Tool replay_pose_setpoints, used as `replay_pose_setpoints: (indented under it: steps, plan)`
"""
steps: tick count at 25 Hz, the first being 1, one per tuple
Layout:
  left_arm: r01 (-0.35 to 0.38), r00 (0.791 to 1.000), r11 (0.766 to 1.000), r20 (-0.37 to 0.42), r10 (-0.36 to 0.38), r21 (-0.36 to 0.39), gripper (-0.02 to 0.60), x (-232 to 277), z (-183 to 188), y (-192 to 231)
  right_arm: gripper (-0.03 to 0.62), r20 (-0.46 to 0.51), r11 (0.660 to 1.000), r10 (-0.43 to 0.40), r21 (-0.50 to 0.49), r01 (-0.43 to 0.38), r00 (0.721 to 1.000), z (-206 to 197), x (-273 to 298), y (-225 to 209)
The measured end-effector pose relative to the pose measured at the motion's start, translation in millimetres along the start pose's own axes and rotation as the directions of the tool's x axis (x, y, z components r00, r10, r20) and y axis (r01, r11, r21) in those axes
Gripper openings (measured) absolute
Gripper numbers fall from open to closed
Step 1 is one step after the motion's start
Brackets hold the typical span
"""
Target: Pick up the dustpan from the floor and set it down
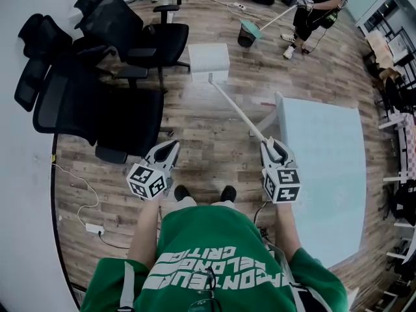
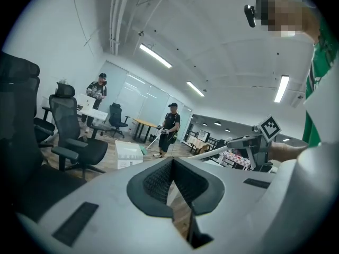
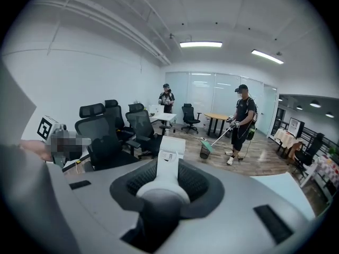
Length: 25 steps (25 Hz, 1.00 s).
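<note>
The dustpan is a white box-shaped pan on a long white handle. My right gripper is shut on the near end of that handle. In the right gripper view the handle runs out between the jaws to the pan, which points away from me. Whether the pan touches the wooden floor I cannot tell. My left gripper hangs to the left of the handle, shut and holding nothing. The left gripper view shows the pan ahead and the right gripper to the right.
Several black office chairs crowd the left side. A pale table stands on the right, close to the handle. A second person with a broom and a dark dustpan stands at the back. A cable and power strip lie near the left wall.
</note>
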State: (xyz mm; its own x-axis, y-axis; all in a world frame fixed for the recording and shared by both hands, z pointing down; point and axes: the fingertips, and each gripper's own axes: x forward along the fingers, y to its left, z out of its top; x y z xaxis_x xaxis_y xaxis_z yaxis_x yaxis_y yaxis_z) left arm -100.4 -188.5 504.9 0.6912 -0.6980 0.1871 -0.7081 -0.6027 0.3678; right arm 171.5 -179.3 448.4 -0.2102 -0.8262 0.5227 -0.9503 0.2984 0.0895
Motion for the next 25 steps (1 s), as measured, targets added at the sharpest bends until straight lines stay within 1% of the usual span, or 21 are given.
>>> replay_pose_setpoints:
  steps: [9,16,21,22,25]
  plan:
    - [-0.012,1.0,1.0,0.018,0.011,0.024,0.002,31.2,7.5,-34.7,0.114,0.01,0.999,0.032,-0.007,-0.032,0.999,-3.8,-3.3,-32.6]
    - [-0.018,1.0,0.999,0.026,0.017,0.046,0.002,40.5,11.2,-46.2,0.114,0.003,0.999,0.036,-0.007,-0.036,0.999,-10.1,-2.3,-47.1]
    - [-0.02,0.999,0.995,0.028,0.017,0.102,0.002,44.1,12.9,-56.5,0.114,-0.001,0.999,0.032,-0.007,-0.032,0.999,-13.8,-5.6,-55.1]
    - [-0.022,0.999,0.995,0.033,0.019,0.102,0.002,44.1,13.5,-58.0,0.114,-0.002,1.0,0.031,-0.006,-0.031,1.0,-14.8,-6.2,-56.2]
    - [-0.016,0.998,0.998,0.065,0.012,0.059,0.002,41.8,18.0,-58.9,0.114,-0.008,1.0,0.029,-0.004,-0.029,1.0,-17.1,-7.1,-57.2]
